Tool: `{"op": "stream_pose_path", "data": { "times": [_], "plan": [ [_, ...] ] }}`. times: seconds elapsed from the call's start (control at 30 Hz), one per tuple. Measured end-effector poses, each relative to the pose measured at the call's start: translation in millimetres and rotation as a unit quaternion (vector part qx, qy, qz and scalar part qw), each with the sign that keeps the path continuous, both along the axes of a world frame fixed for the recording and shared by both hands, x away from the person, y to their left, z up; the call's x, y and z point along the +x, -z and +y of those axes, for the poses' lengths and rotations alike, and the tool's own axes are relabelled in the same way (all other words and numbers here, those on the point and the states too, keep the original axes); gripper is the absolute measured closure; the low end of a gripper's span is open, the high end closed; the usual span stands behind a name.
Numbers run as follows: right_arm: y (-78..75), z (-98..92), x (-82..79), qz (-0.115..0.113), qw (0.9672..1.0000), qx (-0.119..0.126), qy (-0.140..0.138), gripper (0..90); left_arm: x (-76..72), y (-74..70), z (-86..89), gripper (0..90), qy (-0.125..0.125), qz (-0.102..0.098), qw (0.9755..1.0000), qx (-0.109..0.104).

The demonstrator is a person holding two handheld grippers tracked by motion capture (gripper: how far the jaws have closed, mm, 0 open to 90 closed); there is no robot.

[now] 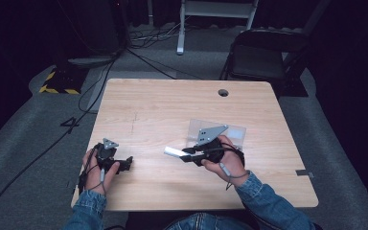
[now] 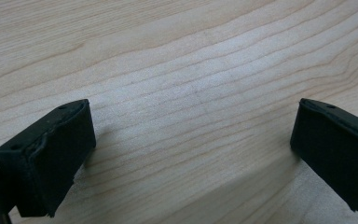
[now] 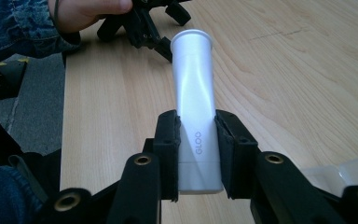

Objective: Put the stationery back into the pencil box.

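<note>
- White glue tube (image 3: 195,107) is sitting clamped between the right gripper (image 3: 196,154) pads, pointing left above the wooden table (image 1: 163,103).
- Left gripper (image 2: 191,140) is resting on the table, jaws standing wide apart around nothing.
- Clear plastic box (image 1: 237,132) is lying just behind the right gripper.

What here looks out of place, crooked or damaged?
Nothing stands out. The right gripper clamps a white glue stick squarely, cap on and lying level above the table. The left gripper sits open on bare wood. A clear plastic tray lies flat behind the right hand. No spills.
</note>
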State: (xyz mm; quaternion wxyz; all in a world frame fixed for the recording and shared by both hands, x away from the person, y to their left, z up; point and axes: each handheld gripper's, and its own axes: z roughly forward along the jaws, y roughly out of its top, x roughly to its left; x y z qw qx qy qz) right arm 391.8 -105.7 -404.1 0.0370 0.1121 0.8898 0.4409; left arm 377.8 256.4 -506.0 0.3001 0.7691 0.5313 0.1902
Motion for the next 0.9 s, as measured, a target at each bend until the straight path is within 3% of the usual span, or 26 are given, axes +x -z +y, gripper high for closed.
{"op": "stream_pose_path", "data": {
  "times": [0.9],
  "plan": [
    [-7.5,-58.2,19.7,0.006,0.9991,-0.023,0.036,71.4,0.0,0.0,-0.1,0.1,0.0,0.0,1.0,0.0]
  ]
}}
